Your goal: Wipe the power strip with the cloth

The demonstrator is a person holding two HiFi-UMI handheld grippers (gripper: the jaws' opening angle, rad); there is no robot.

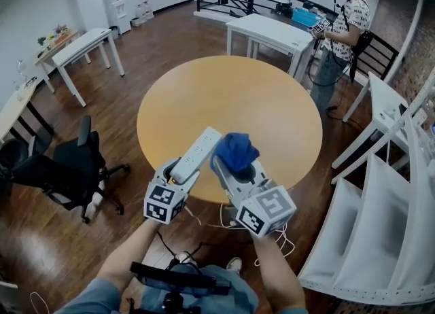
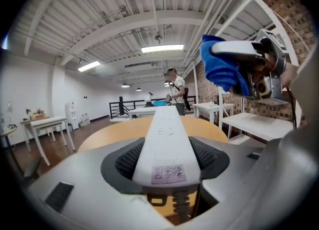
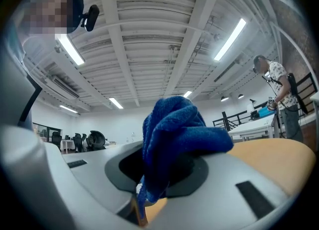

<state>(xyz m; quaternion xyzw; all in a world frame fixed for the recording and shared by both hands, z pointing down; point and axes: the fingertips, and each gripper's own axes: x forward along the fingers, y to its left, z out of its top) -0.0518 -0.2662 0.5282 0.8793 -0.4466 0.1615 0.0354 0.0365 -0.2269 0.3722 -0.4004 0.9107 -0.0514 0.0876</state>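
Your left gripper (image 1: 181,172) has its fingers clamped on the near end of the white power strip (image 1: 199,151), which points away from you over the near edge of the round wooden desk (image 1: 258,95). Your right gripper (image 1: 238,173), just to its right, has its fingers closed on a bunched blue cloth (image 1: 236,149). That cloth sits just beside the strip's far end, on its right side.
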